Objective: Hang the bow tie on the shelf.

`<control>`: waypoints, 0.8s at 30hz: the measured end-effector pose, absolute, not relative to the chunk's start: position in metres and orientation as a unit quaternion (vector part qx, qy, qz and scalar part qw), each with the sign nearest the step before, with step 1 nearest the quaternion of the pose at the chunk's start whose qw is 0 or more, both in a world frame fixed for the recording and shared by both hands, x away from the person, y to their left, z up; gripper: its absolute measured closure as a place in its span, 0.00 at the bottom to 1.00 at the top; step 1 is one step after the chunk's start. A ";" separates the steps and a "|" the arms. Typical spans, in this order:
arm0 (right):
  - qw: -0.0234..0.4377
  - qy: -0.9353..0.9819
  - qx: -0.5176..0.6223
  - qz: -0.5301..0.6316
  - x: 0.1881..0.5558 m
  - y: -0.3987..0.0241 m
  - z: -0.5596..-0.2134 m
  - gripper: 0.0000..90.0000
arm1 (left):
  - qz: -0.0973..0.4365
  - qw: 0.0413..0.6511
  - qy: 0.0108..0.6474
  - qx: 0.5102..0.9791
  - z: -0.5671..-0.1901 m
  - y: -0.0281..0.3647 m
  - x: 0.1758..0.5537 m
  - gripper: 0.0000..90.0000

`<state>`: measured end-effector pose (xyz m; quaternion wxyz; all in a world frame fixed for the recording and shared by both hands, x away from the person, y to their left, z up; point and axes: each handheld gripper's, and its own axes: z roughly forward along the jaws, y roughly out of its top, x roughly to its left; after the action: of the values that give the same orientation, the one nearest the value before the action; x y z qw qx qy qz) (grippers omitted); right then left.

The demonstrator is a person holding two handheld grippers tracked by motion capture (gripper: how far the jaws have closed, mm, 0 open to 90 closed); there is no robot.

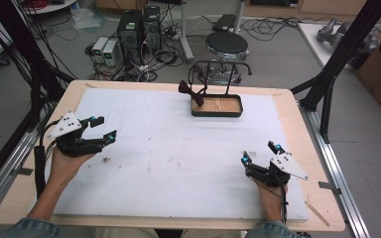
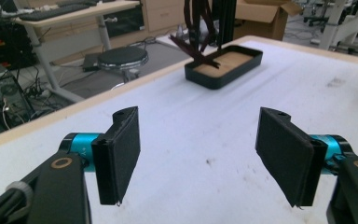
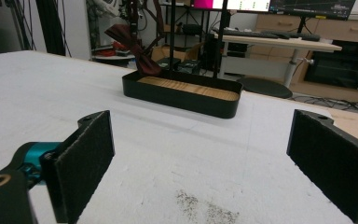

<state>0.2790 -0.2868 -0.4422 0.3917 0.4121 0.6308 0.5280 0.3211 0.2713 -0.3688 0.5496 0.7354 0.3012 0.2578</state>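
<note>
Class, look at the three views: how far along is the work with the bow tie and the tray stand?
Done, it seems: the dark red bow tie rests over the rim of the black wooden-floored tray stand, leaning on it. In hand: nothing; the left gripper and the right gripper are both open and empty, low over the white mat, well short of the tray. Left: apparently nothing, or only withdrawing.

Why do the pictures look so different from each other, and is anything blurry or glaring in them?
High view: soft and slightly grainy, evenly lit; the white mat shows no glare and only faint shadows. Left gripper view: close black pads look huge against the small, distant tray, and the table edge bows. Right gripper view: the tray is fairly sharp, while the bright monitors behind are washed out.
</note>
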 end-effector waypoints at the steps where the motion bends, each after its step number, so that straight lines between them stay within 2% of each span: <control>1: 0.392 0.631 0.412 0.528 0.279 -0.287 -0.442 0.07 | 0.258 0.547 0.303 0.737 -0.372 0.272 0.319 0.34; 16: 0.391 0.633 0.412 0.526 0.279 -0.286 -0.442 0.07 | 0.228 0.517 0.362 0.742 -0.418 0.284 0.305 0.27; 24: 0.392 0.633 0.412 0.526 0.279 -0.286 -0.442 0.07 | 0.227 0.503 0.371 0.747 -0.427 0.286 0.305 0.26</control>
<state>0.2789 -0.2860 -0.4423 0.3918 0.4120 0.6328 0.5257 0.3045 0.2863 -0.4274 0.5029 0.7470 0.3705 0.2274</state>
